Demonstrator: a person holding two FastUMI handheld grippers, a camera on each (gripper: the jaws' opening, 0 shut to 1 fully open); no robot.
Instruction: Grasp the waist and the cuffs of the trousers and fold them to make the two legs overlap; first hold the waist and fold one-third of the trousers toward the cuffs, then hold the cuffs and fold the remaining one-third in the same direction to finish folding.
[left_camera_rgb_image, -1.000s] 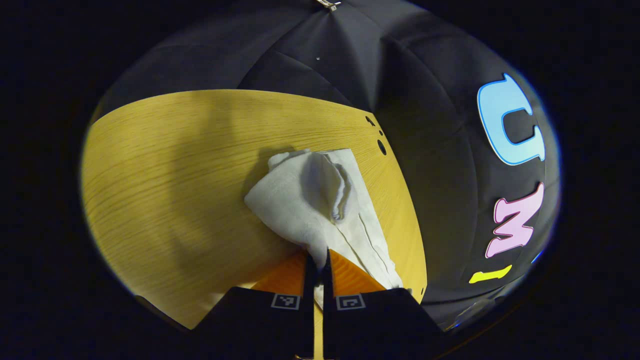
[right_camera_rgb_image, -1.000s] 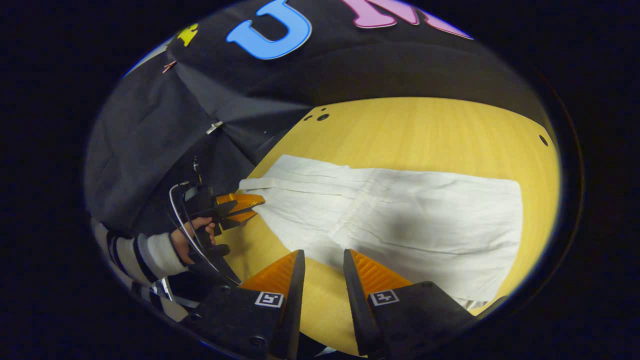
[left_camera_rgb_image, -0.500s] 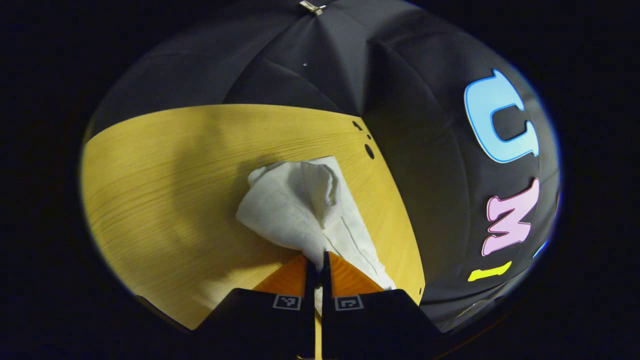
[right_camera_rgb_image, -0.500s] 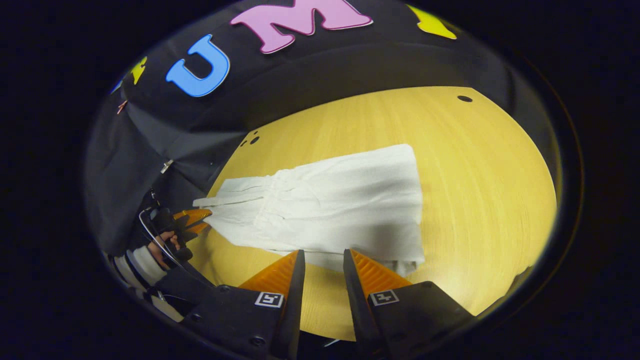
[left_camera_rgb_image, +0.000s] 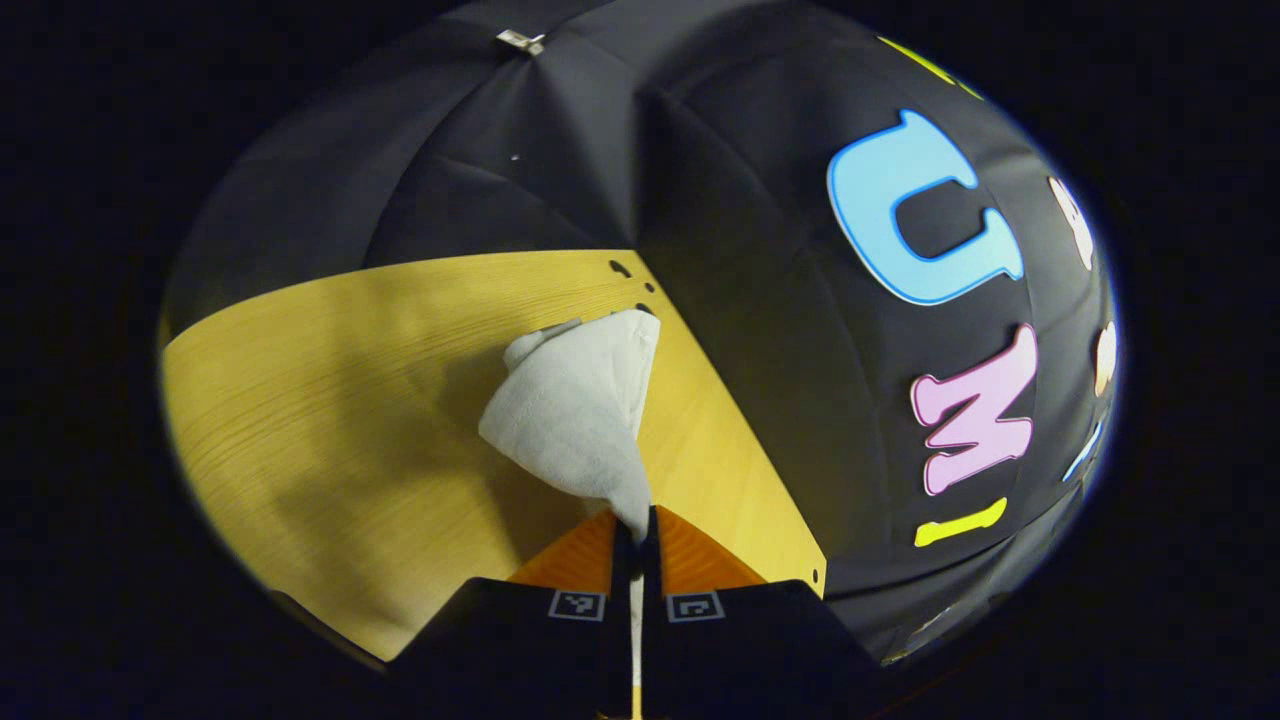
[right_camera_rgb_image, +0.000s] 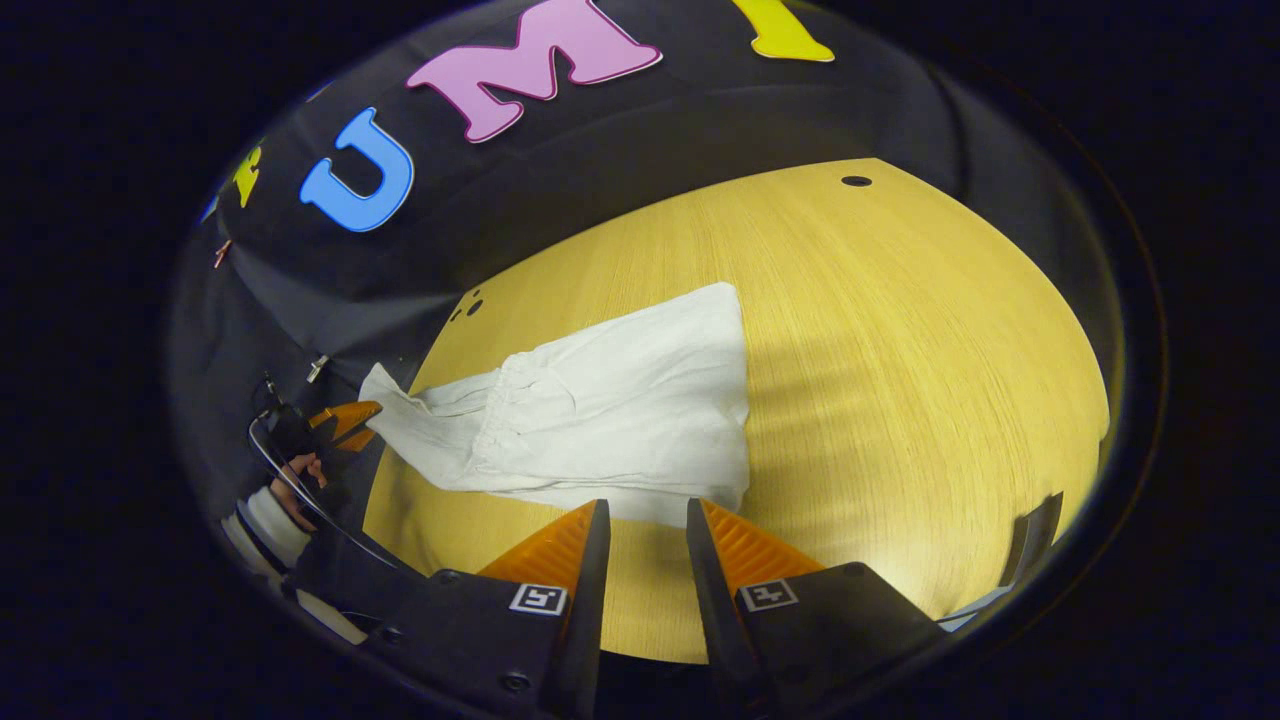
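A: Starting close in, what was the left tool (left_camera_rgb_image: 633, 525) doing?

B: Its fingers were pressed together on a corner of the white trousers (left_camera_rgb_image: 580, 405), pinching the cloth right at the tips. From there the fabric rose in a slack, bunched cone over the wooden surface (left_camera_rgb_image: 330, 400).

A: And the right tool (right_camera_rgb_image: 640, 525)?

B: Spread, with nothing between its fingers, sitting just short of the near edge of the trousers (right_camera_rgb_image: 610, 415). Beyond it the garment lay mostly flat on the surface (right_camera_rgb_image: 900, 350), and its far end, past a gathered band, was lifted toward the left tool (right_camera_rgb_image: 350, 420), gripped by a hand (right_camera_rgb_image: 300, 478) near the booth wall.

A: How would you expect the cloth to handle?

B: Light, thin and very limp, I'd judge. It sagged and creased wherever it was unsupported, so a single pinch would drag it into a rope instead of carrying a straight fold.

A: So where to take hold?

B: At the edge, near a corner opposite the held one, through all layers. Whether the pinched end was waist or cuff, I couldn't tell for certain.
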